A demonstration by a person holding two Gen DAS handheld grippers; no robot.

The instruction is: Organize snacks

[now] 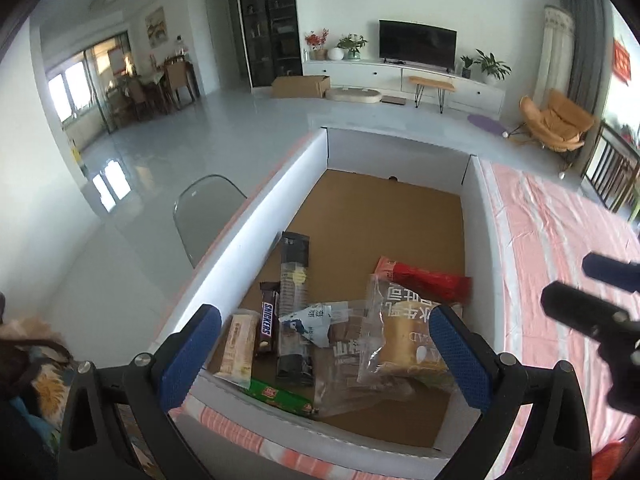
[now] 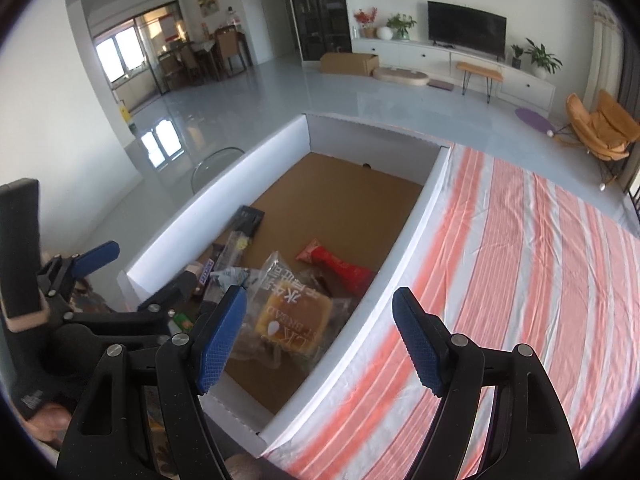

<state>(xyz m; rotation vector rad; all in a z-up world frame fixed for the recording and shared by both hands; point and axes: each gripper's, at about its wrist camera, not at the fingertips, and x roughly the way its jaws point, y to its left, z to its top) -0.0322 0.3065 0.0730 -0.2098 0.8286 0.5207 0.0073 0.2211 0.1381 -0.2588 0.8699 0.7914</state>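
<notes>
A white box (image 1: 256, 232) with a brown cardboard floor holds several snacks: a Snickers bar (image 1: 269, 322), a black packet (image 1: 294, 272), a red packet (image 1: 424, 280), a beige bar (image 1: 240, 344), a green bar (image 1: 280, 394) and bagged bread (image 1: 404, 340). My left gripper (image 1: 326, 356) hangs wide open over the box's near end, above the pile, holding nothing. My right gripper (image 2: 320, 340) is open and empty above the box's (image 2: 224, 200) right wall, with the bread (image 2: 296, 316) below it. The left gripper (image 2: 136, 280) shows at its left.
The box sits on a table under an orange and white striped cloth (image 2: 520, 280), which stretches away to the right. A clear-backed chair (image 1: 204, 216) stands past the box's left wall. Floral fabric (image 1: 36, 380) lies at the lower left. A living room floor lies beyond.
</notes>
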